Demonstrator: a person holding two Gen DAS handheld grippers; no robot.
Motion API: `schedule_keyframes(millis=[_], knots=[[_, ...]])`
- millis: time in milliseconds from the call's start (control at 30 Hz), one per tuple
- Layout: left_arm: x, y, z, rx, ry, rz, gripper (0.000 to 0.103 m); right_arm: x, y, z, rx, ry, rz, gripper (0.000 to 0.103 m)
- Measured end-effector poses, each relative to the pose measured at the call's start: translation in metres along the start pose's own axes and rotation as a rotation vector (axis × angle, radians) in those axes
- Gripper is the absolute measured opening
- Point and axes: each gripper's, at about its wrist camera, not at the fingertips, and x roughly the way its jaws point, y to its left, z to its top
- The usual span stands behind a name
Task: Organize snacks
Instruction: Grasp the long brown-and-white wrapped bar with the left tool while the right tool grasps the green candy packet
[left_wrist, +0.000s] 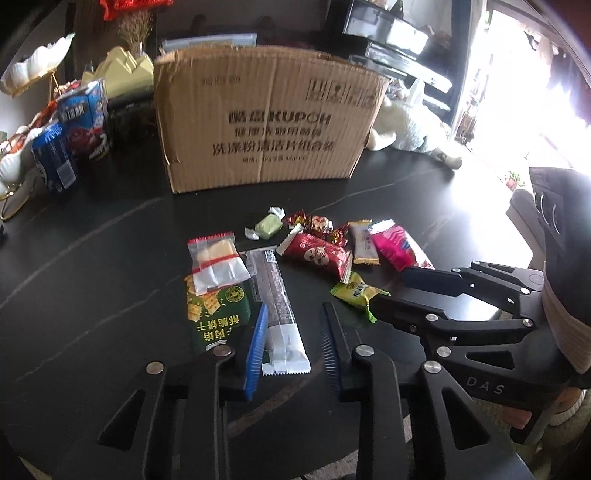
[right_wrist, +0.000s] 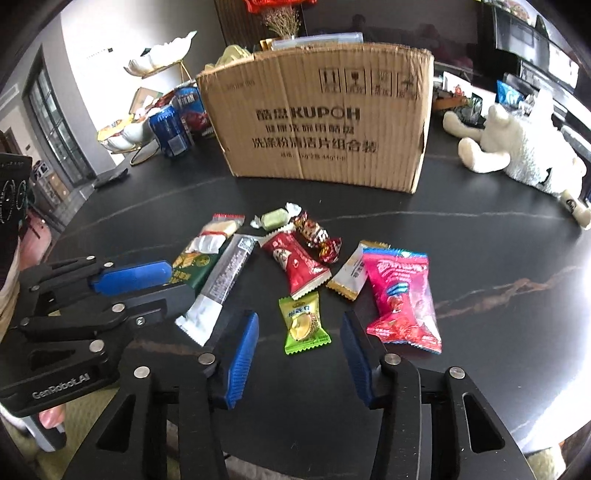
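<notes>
A dark marbled table fills both views, and at its back stands the big cardboard box, its printed side facing the grippers. Only the right wrist view takes in the whole white plush toy lying to the box's right; the left wrist view shows just part of it but gives a closer look at the blue can and the blue carton to the box's left.

The snacks lie loose on the table in front of the box. The pink packet is the largest, then the long silver bar, the green cracker pack and the red packet.

The left gripper is released, its blue pads straddling the silver bar's near end. The right gripper hangs wide apart too, empty, just short of the small yellow-green durian candy.
</notes>
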Motion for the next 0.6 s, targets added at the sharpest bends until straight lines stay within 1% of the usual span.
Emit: schedule_keyframes(millis=[200, 367, 600], knots=[[0.016, 0.003, 0.0, -0.017, 0.03, 0.012, 0.026, 0.011, -0.004, -0.001, 0.012, 0.027, 0.01, 0.042], [0.024, 0.004, 0.002, -0.02, 0.037, 0.044, 0.026, 0.017, -0.005, -0.002, 0.01, 0.04, 0.02, 0.039], [0.036, 0.003, 0.008, -0.032, 0.05, 0.062, 0.026, 0.02, -0.005, 0.0, 0.008, 0.044, 0.021, 0.037]])
